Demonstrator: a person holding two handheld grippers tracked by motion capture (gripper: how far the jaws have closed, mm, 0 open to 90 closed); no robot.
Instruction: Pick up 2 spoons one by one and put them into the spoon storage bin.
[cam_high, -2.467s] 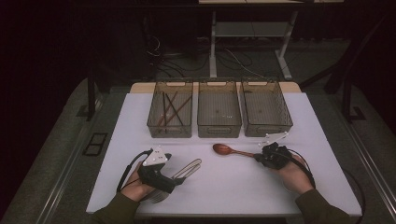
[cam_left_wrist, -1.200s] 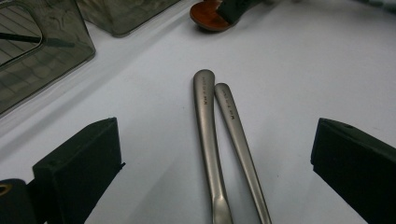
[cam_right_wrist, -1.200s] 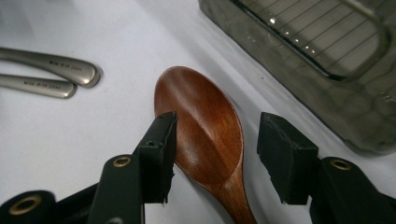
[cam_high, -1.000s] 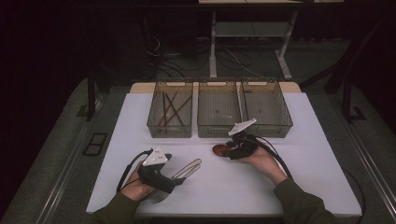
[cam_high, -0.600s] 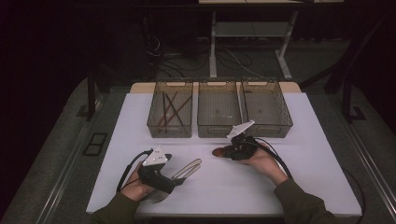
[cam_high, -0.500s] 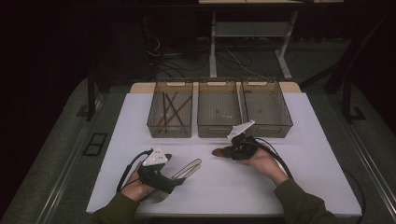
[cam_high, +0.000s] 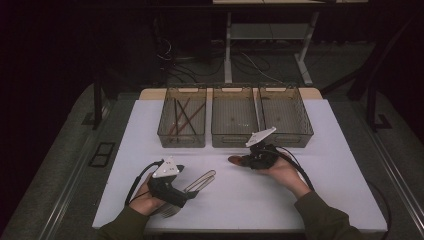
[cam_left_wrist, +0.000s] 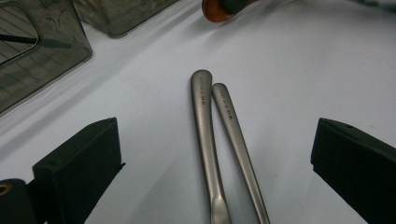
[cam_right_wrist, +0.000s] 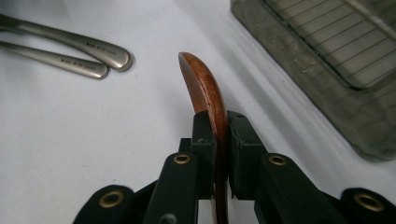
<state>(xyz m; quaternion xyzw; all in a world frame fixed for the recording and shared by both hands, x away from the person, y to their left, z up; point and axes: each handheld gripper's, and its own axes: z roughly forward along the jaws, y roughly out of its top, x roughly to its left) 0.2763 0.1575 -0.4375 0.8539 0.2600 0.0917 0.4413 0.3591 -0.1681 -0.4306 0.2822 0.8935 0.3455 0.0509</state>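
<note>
Wooden spoon (cam_right_wrist: 205, 91) is clamped on edge between the right gripper (cam_right_wrist: 215, 128) jaws, just closed, bowl pointing away towards the metal handles (cam_right_wrist: 70, 51), bins (cam_high: 235, 117) just beyond.

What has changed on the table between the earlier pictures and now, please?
The right gripper moved left along the wooden spoon, from its handle end toward the bowl, and its jaws have just been closing; they now clamp the spoon edge-on. The left gripper stayed put, jaws open either side of the two metal handles. The three bins and the chopsticks in the left one are unchanged.
</note>
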